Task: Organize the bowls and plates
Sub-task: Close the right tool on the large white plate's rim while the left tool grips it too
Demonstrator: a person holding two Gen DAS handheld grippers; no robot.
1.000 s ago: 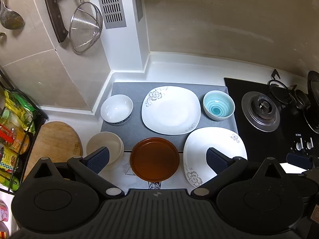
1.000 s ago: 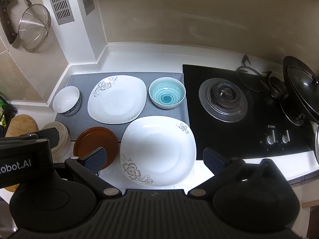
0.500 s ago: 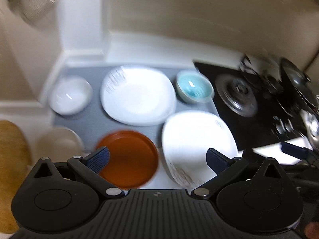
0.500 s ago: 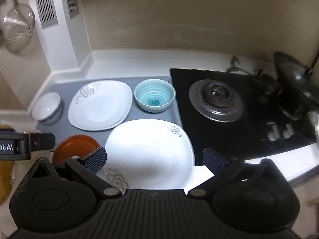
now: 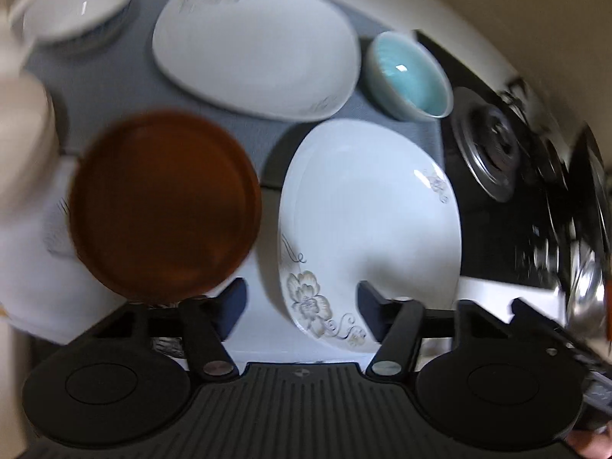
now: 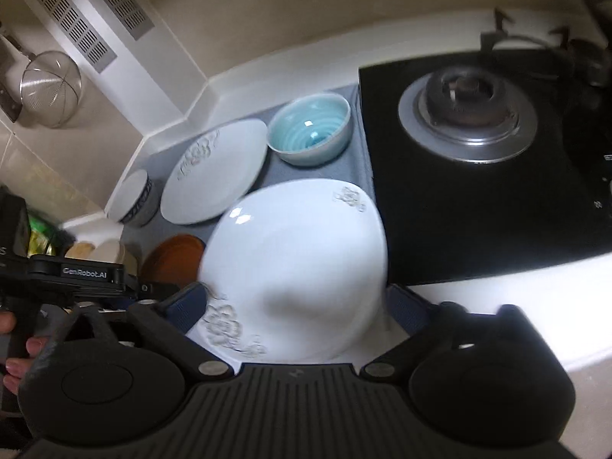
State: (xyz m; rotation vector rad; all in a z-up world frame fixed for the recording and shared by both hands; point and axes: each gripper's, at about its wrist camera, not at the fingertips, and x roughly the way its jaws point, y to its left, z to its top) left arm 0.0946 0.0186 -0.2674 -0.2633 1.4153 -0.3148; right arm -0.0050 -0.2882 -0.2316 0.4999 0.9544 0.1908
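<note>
A white square plate with flower corners (image 5: 367, 229) (image 6: 298, 252) lies nearest, half on the grey mat (image 5: 114, 76). My left gripper (image 5: 302, 306) hangs close above its flowered corner, jaws closing, pads clear of it. My right gripper (image 6: 296, 304) straddles the same plate's near side, jaws closing, with the plate between the fingers and no contact. A brown round plate (image 5: 164, 202) (image 6: 174, 258) sits to the left. Behind lie a second white plate (image 5: 252, 42) (image 6: 218, 172), a blue bowl (image 5: 413, 72) (image 6: 310, 130) and a white bowl (image 5: 76, 4) (image 6: 135, 199).
A beige bowl (image 5: 23, 145) (image 6: 111, 252) stands left of the brown plate. The black gas stove (image 6: 470, 114) (image 5: 493, 145) borders the mat on the right. A strainer (image 6: 49, 88) hangs on the left wall. A hand (image 6: 15, 344) holds the left gripper.
Both grippers have dropped toward the counter and tilted downward, so the near white plate now fills the space between their fingers. Both pairs of jaws have narrowed. The dishes have not moved.
</note>
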